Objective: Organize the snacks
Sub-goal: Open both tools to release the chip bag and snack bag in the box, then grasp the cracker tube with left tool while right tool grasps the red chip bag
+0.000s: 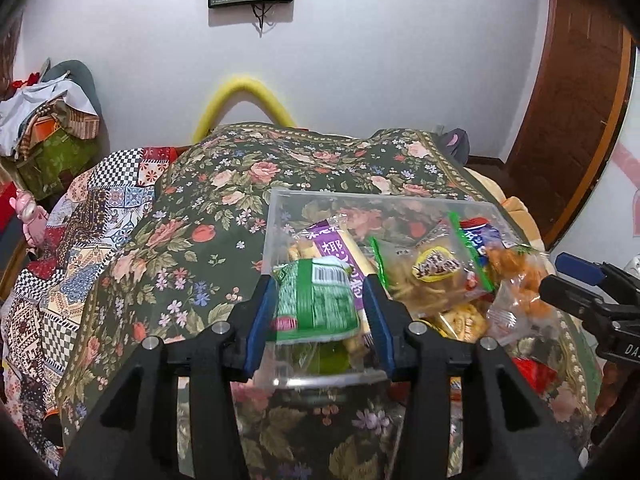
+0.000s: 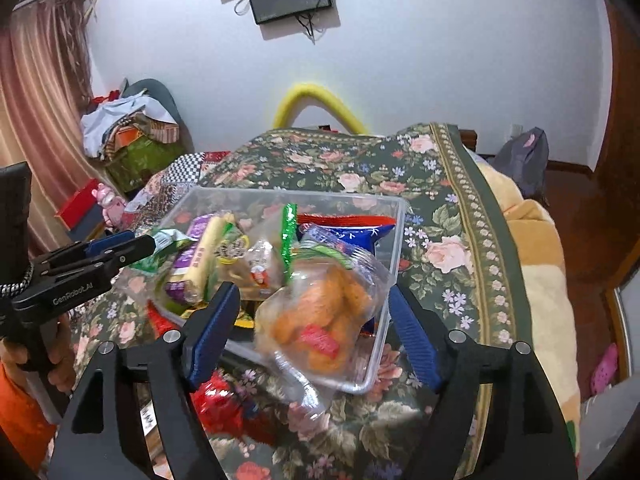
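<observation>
Your left tongs [image 1: 318, 312] are clamped on a green packet [image 1: 316, 300], held over the near left edge of the clear tub [image 2: 384, 320] on the floral bedspread [image 1: 192, 248]. Your right tongs [image 2: 314, 332] stand open around a clear bag of orange snacks [image 2: 320, 316], pads not touching it, over the tub's near side.

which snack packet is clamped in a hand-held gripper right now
The green packet, pinched between the left hand-held gripper's blue pads above the clear box. The clear bag of orange snacks sits between the right hand-held gripper's open pads, unclamped.
</observation>
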`<state>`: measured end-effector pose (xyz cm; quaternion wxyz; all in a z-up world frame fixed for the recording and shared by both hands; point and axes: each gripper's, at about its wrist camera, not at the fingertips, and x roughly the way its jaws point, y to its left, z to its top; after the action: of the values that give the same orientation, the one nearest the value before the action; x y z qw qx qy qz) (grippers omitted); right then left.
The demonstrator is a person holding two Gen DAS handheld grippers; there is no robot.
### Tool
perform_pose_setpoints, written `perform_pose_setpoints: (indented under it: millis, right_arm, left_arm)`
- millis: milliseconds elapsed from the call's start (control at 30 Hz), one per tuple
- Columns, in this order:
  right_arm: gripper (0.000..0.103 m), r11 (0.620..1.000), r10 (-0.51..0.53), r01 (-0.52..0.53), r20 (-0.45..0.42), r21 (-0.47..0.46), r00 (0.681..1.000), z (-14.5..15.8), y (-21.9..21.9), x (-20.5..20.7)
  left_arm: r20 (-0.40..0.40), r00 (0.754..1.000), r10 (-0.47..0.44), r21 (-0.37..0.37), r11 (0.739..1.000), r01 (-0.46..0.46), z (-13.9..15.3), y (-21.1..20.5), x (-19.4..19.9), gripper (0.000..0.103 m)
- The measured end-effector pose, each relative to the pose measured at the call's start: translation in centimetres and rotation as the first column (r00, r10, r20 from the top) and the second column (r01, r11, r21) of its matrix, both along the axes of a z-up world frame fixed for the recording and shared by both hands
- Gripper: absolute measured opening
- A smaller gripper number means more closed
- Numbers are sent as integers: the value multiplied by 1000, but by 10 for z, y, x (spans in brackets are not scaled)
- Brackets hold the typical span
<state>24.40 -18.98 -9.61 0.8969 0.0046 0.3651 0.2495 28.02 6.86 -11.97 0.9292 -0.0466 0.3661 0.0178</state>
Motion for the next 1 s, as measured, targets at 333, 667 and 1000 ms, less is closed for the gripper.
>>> perform_pose_setpoints:
  millis: [333,667,1000]
  right_arm:
    - [79,996,87,-87,-1,10,996,0,9,-30]
    - [80,980,195,-198,-83,-35,977,-41,44,-38]
    - [71,978,201,-208,-133,-36,971,-62,65,-19]
  left_arm:
    - [-17,999,-32,5,999,32,1,1,-44,48]
    - [-98,992,-75,-14,997,74,-32,4,-73,49]
    - [-138,986,-91,-22,996,89,-48,2,-81,55]
